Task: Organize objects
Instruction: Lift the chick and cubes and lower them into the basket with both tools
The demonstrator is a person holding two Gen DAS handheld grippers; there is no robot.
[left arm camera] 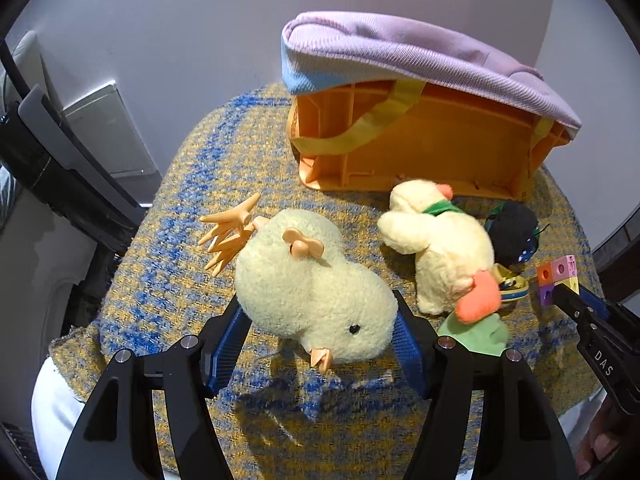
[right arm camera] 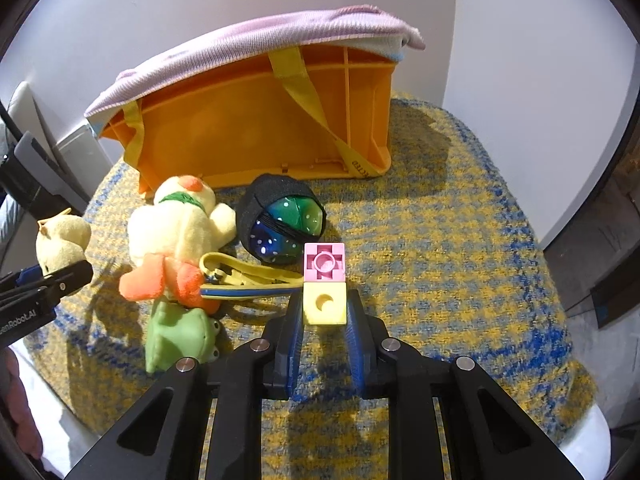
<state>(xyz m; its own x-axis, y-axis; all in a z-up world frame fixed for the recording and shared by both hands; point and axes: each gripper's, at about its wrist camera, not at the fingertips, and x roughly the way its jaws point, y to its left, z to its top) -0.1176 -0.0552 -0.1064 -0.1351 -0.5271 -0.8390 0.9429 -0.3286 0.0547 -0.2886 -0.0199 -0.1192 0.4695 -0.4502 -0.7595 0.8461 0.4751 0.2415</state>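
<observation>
Chick toy (left arm camera: 316, 292) clamped by left gripper (left arm camera: 320, 332); right gripper (right arm camera: 324, 316) pinches yellow block (right arm camera: 324, 304).

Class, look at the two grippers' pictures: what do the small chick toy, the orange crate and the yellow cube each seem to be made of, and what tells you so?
Chick toy: fuzzy pale-yellow plush, apparently fabric; its beak and feet look like smooth plastic.
Orange crate: rigid moulded plastic, judging by its ribs and slight sheen.
Yellow cube: hard, matte plastic, with crisp edges and a round hole.

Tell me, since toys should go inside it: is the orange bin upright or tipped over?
Tipped over. The orange bin lies on its side, its opening and bare inside facing the toys, a purple cloth draped over its top.
</observation>
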